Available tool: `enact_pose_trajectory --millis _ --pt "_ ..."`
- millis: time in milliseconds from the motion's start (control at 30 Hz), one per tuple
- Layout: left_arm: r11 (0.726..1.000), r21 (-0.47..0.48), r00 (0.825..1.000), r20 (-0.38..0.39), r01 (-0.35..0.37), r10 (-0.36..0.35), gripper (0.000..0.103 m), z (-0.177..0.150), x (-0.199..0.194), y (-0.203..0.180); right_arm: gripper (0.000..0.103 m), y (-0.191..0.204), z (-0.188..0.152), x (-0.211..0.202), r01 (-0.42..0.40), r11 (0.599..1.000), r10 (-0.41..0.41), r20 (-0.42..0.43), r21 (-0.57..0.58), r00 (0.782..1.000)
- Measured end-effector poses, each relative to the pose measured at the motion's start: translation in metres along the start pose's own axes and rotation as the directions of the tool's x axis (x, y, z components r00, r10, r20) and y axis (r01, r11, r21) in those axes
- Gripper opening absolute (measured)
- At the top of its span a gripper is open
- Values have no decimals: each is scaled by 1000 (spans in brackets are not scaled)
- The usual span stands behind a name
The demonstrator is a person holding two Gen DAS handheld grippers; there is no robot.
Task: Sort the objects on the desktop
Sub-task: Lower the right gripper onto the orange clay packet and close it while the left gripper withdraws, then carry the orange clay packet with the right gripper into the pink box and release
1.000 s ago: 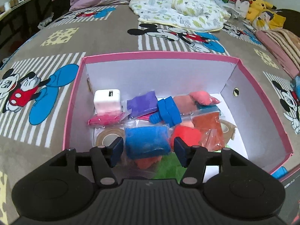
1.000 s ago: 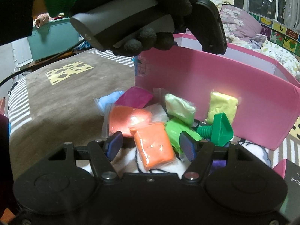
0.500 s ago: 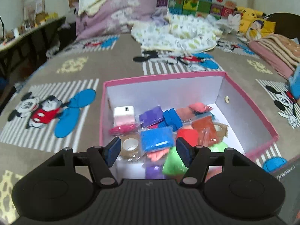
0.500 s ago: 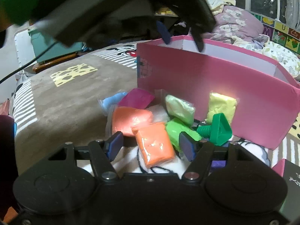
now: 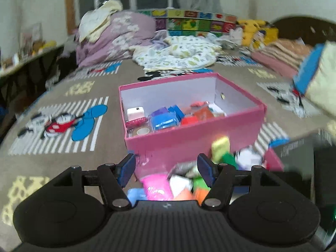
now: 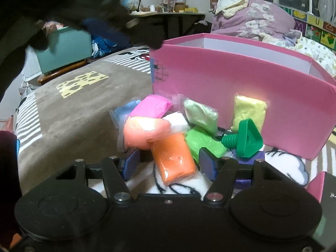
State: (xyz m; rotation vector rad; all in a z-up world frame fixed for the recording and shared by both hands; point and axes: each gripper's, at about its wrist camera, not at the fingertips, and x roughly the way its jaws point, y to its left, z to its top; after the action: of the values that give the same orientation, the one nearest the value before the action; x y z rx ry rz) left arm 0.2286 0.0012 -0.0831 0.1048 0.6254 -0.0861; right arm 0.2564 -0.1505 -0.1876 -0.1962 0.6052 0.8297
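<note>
Right gripper (image 6: 169, 163): jaws closing, pads either side of the orange clay packet (image 6: 174, 157) and not yet pressing it; the gripper points down at the pile and has held its place over the last second.
Left gripper (image 5: 167, 169): jaws apart with nothing held; a second ago it hung right over the pink box (image 5: 195, 138) and looked into it, now it has drawn back and sees the box's outer wall with the pile in front.
Change in the right view: the gloved hand (image 6: 63, 6) that filled the upper left has moved to the top edge, blurred and dark.
Pile on the bed: orange packet in front, peach packet (image 6: 145, 132) touching its left, magenta packet (image 6: 151, 106) and pale blue one behind, bright green packet (image 6: 203, 142) on its right, pale green and yellow packet (image 6: 248, 110) against the box wall.
Green screw toy (image 6: 243, 140): lies just right of the bright green packet, before the box.
Inside the box: white charger (image 5: 135, 113), blue and red packets, tape roll.
Surroundings: cartoon-mouse blanket (image 5: 63, 126), bedding heaped behind.
</note>
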Motion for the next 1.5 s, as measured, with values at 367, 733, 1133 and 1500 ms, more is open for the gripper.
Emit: enact_pose_trajectory --millis 367,733,1133,1500 --pt "989 -132 997 23 72 -70 64 -47 2 28 51 3 -4 0 -67 998 67 -46 10 997" --pt "967 -210 989 32 145 -142 64 -62 7 49 43 21 -3 10 22 999 -23 -41 -43 999" --pt "982 -143 992 -14 125 -128 64 -68 13 30 38 -1 -3 -28 89 987 -83 -49 132 995" --pt "978 -165 992 38 126 -121 64 -62 2 31 38 3 35 -77 167 979 -169 8 120 986"
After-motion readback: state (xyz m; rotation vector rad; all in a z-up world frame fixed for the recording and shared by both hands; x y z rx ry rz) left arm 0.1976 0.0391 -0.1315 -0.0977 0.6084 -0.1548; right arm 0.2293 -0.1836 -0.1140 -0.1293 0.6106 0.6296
